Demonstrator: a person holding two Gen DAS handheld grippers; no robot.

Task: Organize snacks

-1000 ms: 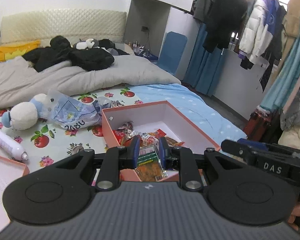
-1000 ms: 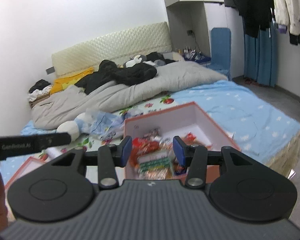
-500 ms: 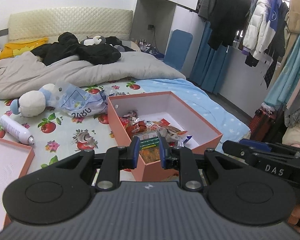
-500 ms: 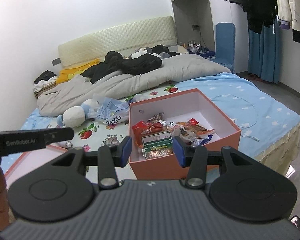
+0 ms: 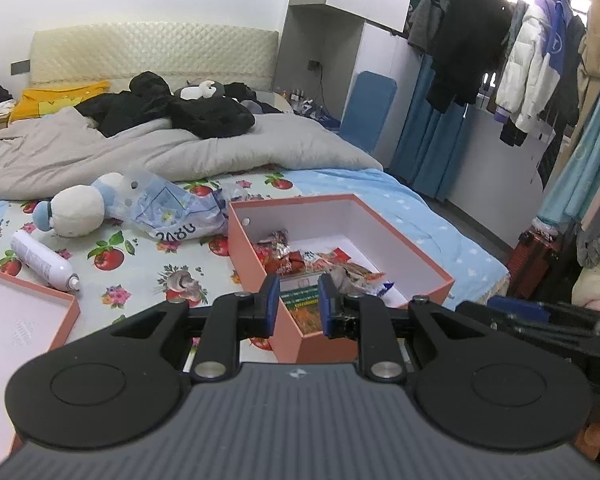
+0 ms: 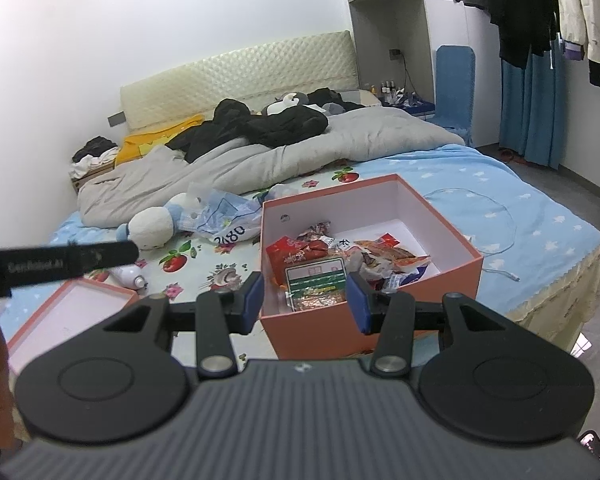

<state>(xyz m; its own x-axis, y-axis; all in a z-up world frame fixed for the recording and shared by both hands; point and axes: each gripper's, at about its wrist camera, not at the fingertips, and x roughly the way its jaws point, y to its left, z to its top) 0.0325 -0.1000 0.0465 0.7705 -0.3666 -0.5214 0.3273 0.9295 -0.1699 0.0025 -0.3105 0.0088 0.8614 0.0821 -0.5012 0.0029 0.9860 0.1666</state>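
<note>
An open orange box [image 5: 419, 258] [image 6: 439, 226] sits on the bed with a pile of snack packets in its near half. A green-labelled packet [image 5: 300, 300] [image 6: 315, 280] lies nearest me, with red packets [image 6: 290, 256] behind it. My left gripper [image 5: 298, 306] hovers in front of the box's near wall, its jaws a narrow gap apart and nothing between them. Beside it, my right gripper [image 6: 305, 302] hangs before the same wall, jaws wider and also empty. Neither touches the box.
The box lid [image 5: 20, 312] [image 6: 72, 304] lies at the left. A white bottle [image 5: 40, 260], a plush toy [image 5: 76, 208] and a crumpled plastic bag [image 5: 172, 216] lie behind it. A grey duvet [image 5: 180, 152] covers the far bed. Hanging clothes [image 5: 519, 60] fill the right.
Both grippers have drawn back from the box, so its near wall now shows below the snacks. The jaw gaps are unchanged and nothing in the box has moved.
</note>
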